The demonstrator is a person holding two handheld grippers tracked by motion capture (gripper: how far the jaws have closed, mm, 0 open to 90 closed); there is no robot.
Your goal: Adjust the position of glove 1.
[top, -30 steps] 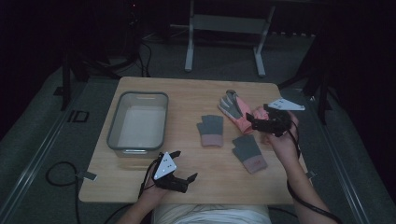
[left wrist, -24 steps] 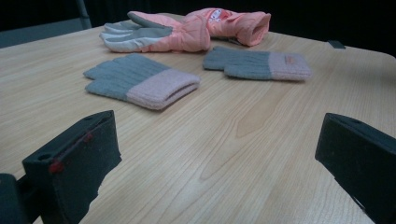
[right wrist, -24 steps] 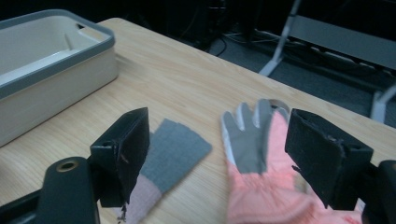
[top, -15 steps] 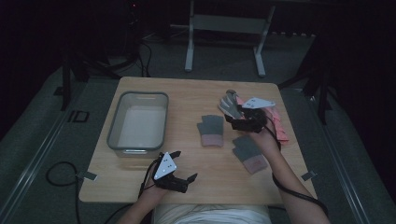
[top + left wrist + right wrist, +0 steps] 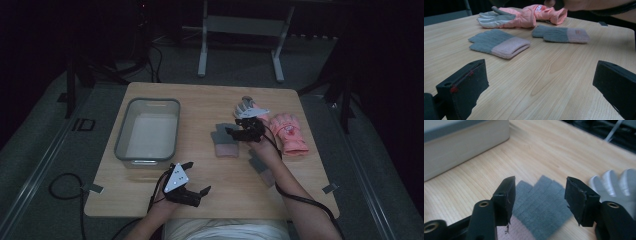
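Right gripper [image 5: 244, 131] hovering over grey knit glove [image 5: 223, 139]
Jaws hanging apart, straddling its fingertips; glove running lengthwise toward the person. Left gripper [image 5: 192, 181] idling open, well apart.

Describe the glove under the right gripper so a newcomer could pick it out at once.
On the wooden table, right of the clear bin, four gloves lie. The one beneath the open right gripper is a grey knit glove with a pink cuff, nearest the bin. Its twin lies nearer the person; the padded pink gloves lie farther right.
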